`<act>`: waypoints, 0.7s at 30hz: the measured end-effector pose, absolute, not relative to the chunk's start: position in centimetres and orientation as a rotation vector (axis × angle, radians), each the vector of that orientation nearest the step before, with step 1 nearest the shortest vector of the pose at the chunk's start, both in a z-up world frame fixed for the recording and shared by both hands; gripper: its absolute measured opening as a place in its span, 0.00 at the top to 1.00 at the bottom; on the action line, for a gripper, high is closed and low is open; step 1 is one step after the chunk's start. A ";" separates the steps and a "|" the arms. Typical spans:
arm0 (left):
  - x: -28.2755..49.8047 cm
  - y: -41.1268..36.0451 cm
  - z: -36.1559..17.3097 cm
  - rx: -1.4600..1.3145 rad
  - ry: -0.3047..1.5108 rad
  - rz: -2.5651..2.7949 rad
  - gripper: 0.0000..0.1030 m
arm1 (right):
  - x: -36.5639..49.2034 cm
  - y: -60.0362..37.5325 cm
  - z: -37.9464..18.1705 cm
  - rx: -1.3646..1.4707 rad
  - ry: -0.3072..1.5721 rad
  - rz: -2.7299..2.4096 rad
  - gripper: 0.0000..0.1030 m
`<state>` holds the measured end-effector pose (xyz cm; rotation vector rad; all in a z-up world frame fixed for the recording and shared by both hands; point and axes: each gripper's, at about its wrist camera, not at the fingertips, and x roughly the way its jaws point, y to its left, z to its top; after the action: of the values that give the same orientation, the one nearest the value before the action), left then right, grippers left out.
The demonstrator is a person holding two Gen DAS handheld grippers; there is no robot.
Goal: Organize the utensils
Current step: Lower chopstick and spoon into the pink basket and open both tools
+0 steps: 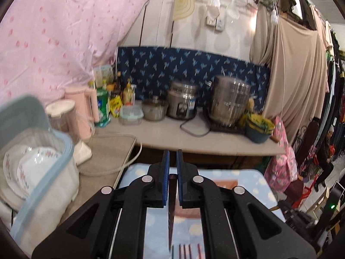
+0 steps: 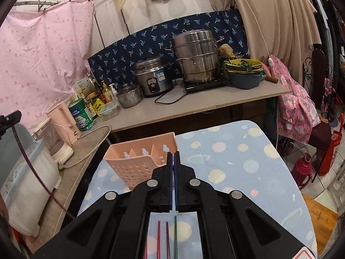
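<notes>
Left jaws pinching dark red chopstick (image 1: 171, 205), right jaws pressed together empty, pink holder (image 2: 141, 164) just ahead

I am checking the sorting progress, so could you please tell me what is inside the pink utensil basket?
The pink utensil basket shows upright dividers and no utensils above its rim. Its lower compartments are hidden by its front wall and the right gripper. Loose chopsticks lie on the cloth nearer the camera.

Closed fingers (image 2: 173, 157) hover just right of the pink basket (image 2: 138, 161); chopsticks (image 2: 167, 237) lie beneath on the tabletop (image 2: 248, 161).
</notes>
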<state>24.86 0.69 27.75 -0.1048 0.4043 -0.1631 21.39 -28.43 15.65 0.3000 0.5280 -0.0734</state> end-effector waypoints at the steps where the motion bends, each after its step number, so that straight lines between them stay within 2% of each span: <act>1: 25.4 0.3 28.8 -0.106 0.378 -0.161 0.94 | 22.3 -28.5 15.9 0.304 0.527 -0.069 0.98; 7: 29.6 -1.8 31.5 -0.137 0.298 -0.173 0.94 | 27.2 -28.8 16.3 0.318 0.532 -0.060 0.98; 21: 35.8 -5.3 28.0 -0.113 0.355 -0.204 0.94 | 32.7 -28.3 13.9 0.290 0.584 -0.040 0.98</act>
<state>35.84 -5.32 28.02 -0.1127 0.3552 -0.2037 32.74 -28.30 13.85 0.2904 0.5839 -0.0401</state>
